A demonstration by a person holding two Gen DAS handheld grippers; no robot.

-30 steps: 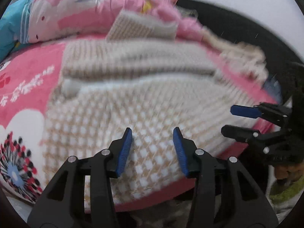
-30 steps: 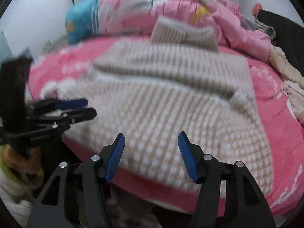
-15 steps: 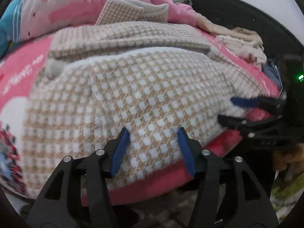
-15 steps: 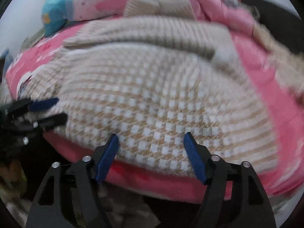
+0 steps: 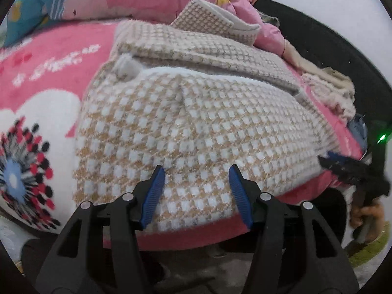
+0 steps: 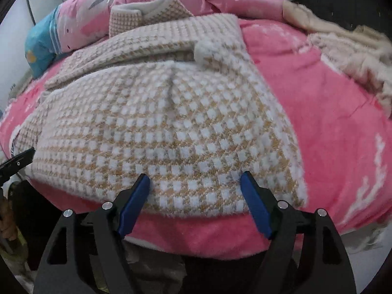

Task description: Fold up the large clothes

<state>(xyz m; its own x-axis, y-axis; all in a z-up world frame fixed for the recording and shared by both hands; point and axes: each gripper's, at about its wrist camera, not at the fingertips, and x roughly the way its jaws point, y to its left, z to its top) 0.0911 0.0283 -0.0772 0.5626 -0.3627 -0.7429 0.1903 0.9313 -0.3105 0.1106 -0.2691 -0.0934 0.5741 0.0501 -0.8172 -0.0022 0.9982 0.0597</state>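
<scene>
Left view: the sweater is a fluffy knit in a tan and white check, lying flat on the pink blanket of the bed. Its body is folded, with a sleeve laid across the far part and a grey-white cuff at the left corner. Its long axis runs away from the near bed edge toward the pillows, the hem nearest. The left tool hangs over the hem with its blue pads apart and no cloth pinched between them. Left of the sweater the blanket lies bare, with a flower print; on the right its edge is close to the blanket's border, where the right tool shows beside a heap of pale clothes.

Right view: the same sweater fills the middle, the hem lying just inside the near bed edge, a strip of blanket showing below it. The right tool stands over the hem near the right corner, its pads wide apart and clamped on nothing. A broad stretch of bare blanket lies to the right; the left tool's tip pokes in at the sweater's left edge
</scene>
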